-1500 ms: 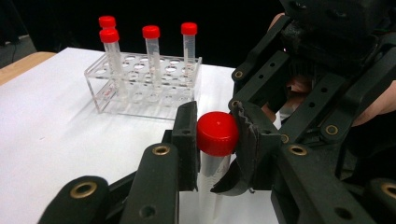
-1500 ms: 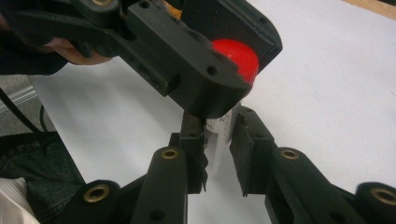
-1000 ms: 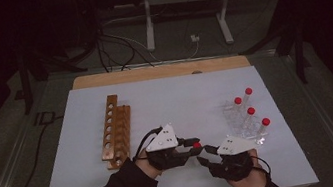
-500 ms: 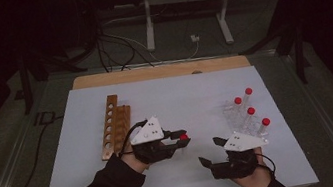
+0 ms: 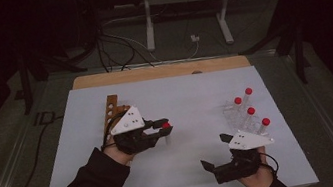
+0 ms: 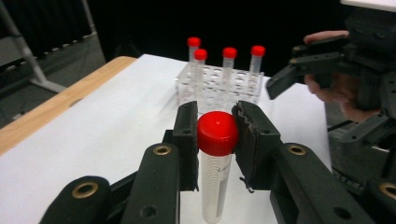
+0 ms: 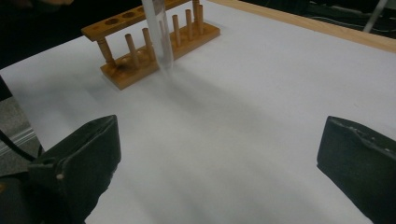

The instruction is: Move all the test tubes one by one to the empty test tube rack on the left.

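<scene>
Red-capped clear tube (image 6: 216, 154), printed scale down its side, hangs upright clamped in the left hand-held gripper (image 6: 216, 135); right hand-held gripper (image 7: 219, 154) gapes wide.

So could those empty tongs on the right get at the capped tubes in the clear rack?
Probably yes: the right tongs are open and hold nothing, and the clear rack stands just beyond them with bare table between.

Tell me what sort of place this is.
Probably a lab-style recording bench: a white table holds a clear rack of red-capped tubes and a wooden rack, with cables on the dark floor behind.
</scene>
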Demonstrator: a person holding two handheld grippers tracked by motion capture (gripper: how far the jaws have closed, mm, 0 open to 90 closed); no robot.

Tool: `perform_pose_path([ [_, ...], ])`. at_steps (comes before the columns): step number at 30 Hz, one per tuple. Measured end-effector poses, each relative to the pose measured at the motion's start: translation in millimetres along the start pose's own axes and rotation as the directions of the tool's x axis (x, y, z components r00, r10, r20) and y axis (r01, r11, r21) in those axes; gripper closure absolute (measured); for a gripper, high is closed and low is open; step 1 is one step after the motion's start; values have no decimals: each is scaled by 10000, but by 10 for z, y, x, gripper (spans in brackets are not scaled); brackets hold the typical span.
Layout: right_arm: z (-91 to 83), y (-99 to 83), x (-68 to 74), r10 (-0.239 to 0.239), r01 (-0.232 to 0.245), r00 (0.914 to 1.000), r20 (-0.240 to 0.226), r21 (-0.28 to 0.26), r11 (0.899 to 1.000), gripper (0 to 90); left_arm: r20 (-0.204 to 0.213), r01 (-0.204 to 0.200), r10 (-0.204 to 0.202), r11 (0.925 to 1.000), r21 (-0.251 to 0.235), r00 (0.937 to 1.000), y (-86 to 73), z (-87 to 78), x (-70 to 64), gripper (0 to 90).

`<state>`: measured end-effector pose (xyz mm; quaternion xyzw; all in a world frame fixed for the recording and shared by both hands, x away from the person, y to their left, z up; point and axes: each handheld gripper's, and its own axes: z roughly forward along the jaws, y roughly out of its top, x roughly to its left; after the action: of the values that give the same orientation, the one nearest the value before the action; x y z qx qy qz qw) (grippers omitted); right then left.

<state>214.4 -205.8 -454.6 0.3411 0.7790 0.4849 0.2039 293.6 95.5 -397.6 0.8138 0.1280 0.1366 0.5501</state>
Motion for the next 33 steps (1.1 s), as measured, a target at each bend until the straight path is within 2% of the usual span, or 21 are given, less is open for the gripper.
perform_pose_path([
  [3,-11,-1,0,-46,47,10000,17,-75,10000,0,-235,84,-85,9999,-62,9997,27,-77,70,721],
  [4,-12,-2,0,-61,61,10000,28,-99,9999,0,-442,101,-105,9999,-106,9990,47,-128,111,721],
  [6,-14,-2,0,-83,83,10000,9,-113,9999,0,-495,122,-129,9998,-128,9987,57,-152,135,721],
  [7,-21,-1,-2,-47,47,10000,-15,-176,9998,0,-723,134,-146,9998,-168,9973,76,-201,176,721],
  [9,-28,-3,-4,-63,62,10000,-26,-260,9996,0,-812,154,-168,9997,-173,9966,83,-224,200,721],
  [17,-47,2,-5,-67,65,10000,-52,-384,9992,0,-1658,359,-415,9987,-363,9853,137,-380,412,721],
  [20,-52,0,-6,-9,5,9999,-107,-440,9990,0,-2011,461,-546,9978,-470,9780,142,-429,498,721],
  [21,-53,-4,-7,17,-22,9999,-103,-493,9988,0,-2262,511,-605,9976,-472,9722,137,-466,563,721],
  [22,-50,-6,-8,19,-28,9998,-190,-465,9989,0,-2262,511,-605,9976,-472,9722,137,-466,563,721],
  [23,-47,-7,-4,-1,-7,9999,-168,-456,9990,0,-2547,595,-717,9967,-550,9644,125,-497,625,721],
  [24,-46,-9,0,-14,6,9998,-183,-455,9990,0,-2547,595,-717,9967,-550,9644,125,-497,625,721],
  [25,-39,-10,0,-52,43,9997,-228,-403,9992,0,-2807,685,-812,9961,-548,9564,115,-531,687,721],
  [27,-35,-11,4,-56,49,9998,-195,-380,9993,0,-2870,749,-882,9956,-568,9539,108,-551,721,721],
  [29,-32,-11,1,-40,29,9995,-299,-366,9993,0,-3164,813,-958,9950,-589,9438,97,-585,776,721],
  [33,-41,-13,-10,-37,24,9995,-310,-414,9991,0,-3537,946,-1109,9935,-630,9288,73,-659,879,721],
])
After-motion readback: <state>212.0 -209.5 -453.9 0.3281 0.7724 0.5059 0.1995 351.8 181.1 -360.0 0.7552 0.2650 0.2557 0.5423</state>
